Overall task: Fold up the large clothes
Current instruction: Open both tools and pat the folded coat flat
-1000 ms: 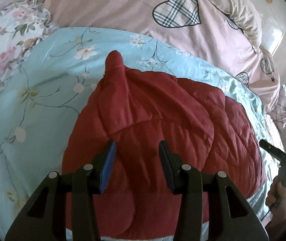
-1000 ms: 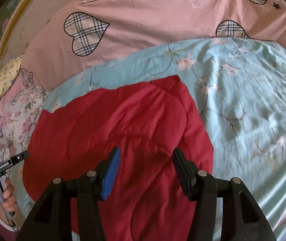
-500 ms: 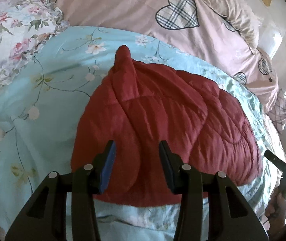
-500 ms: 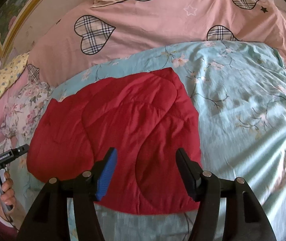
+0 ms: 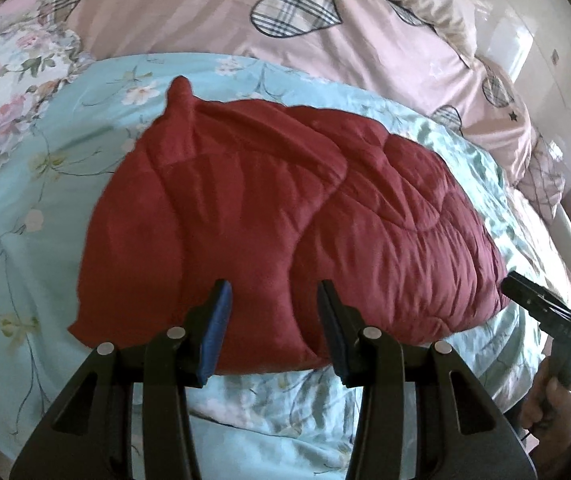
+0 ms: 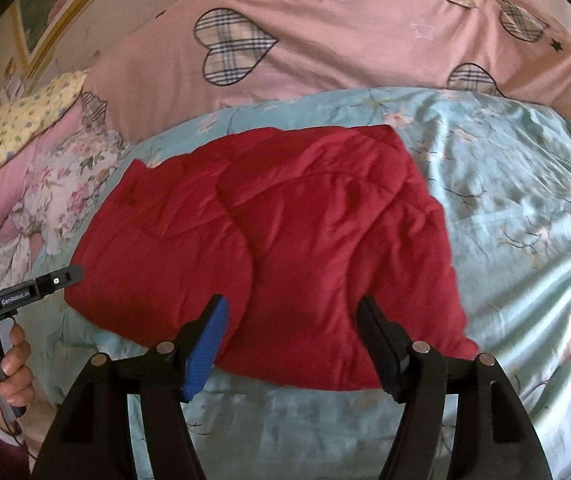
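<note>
Two wide layers of bedding filled both views: a pink duvet (image 6: 365,40) with plaid hearts at the far side of the bed, and a pale blue floral quilt (image 6: 505,208) spread nearer, with a flowered sheet (image 5: 9,92) off to one side. On the blue quilt lay the red quilted jacket (image 5: 285,224), padded and bulky, folded into a compact bundle with one layer lapped over another along a curved seam, and a small red point (image 5: 181,88) sticking up at its far edge.

Compared with a second earlier, both cameras had drawn back: the jacket, which had run under the frame's lower edge, now showed its whole near hem with blue quilt in front of it. That suggested the fold had been released and the bundle left to rest, so this stage looked finished or nearly so; the raised point might yet want tucking.

Smaller, the left gripper (image 5: 273,312) hung just short of the near hem, its fingers (image 5: 217,324) apart and holding nothing. The right gripper (image 6: 293,336) hovered likewise over the near edge, fingers (image 6: 205,352) spread wide and empty. Each device showed at the edge of the other's view, gripped in a hand (image 6: 9,372).
</note>
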